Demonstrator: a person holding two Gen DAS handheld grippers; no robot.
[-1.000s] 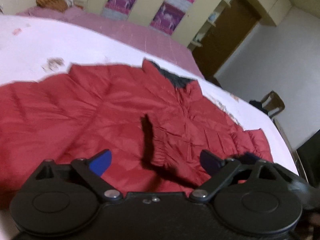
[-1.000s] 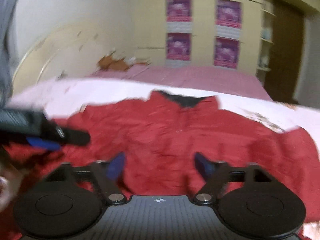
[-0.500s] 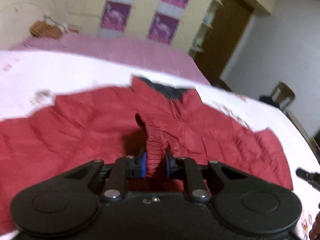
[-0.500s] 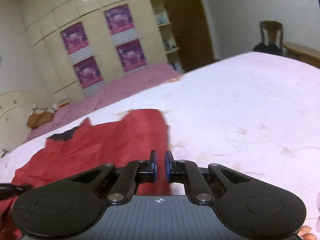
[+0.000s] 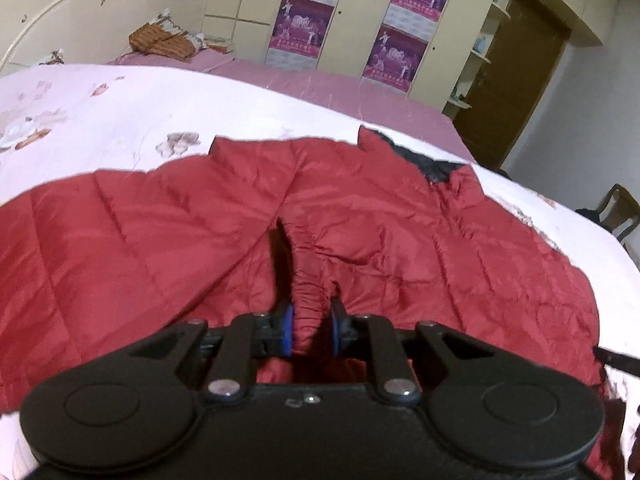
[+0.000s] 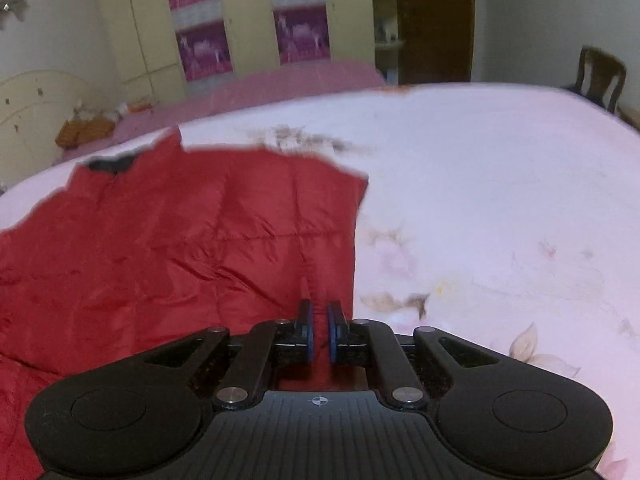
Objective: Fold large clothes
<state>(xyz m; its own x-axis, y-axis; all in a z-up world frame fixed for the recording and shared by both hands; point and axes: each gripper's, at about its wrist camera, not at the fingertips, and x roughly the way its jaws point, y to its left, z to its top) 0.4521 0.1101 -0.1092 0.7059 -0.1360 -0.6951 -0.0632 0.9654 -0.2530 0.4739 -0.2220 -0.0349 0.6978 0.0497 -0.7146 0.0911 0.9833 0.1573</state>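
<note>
On the bed point(image 5: 120, 112), over a pale floral cover, a red jacket point(image 5: 160, 240) lies spread flat, its dark-lined collar point(image 5: 424, 160) toward the far side. From the left wrist view the left hand-held gripper point(image 5: 312, 328) is clamped on a gathered, elastic-looking ridge of the jacket, likely a cuff, with the blue pads point(image 5: 287, 330) pressing the bunched red cloth from both sides. Quilted panels spread away to the left and right of that ridge. From the right wrist view the right hand-held gripper point(image 6: 319, 334) sits at the near right edge of the jacket point(image 6: 160, 248), just where the red cloth meets the bare cover; its jaws are drawn nearly together, and red fabric shows in the narrow slot between them, so it appears pinched on the jacket's edge. Farther off stand a pink bed point(image 5: 320, 84), yellow wardrobe doors with purple posters point(image 5: 304, 28), a brown door point(image 5: 520, 80) and a chair point(image 6: 600, 76) at the far right.
</note>
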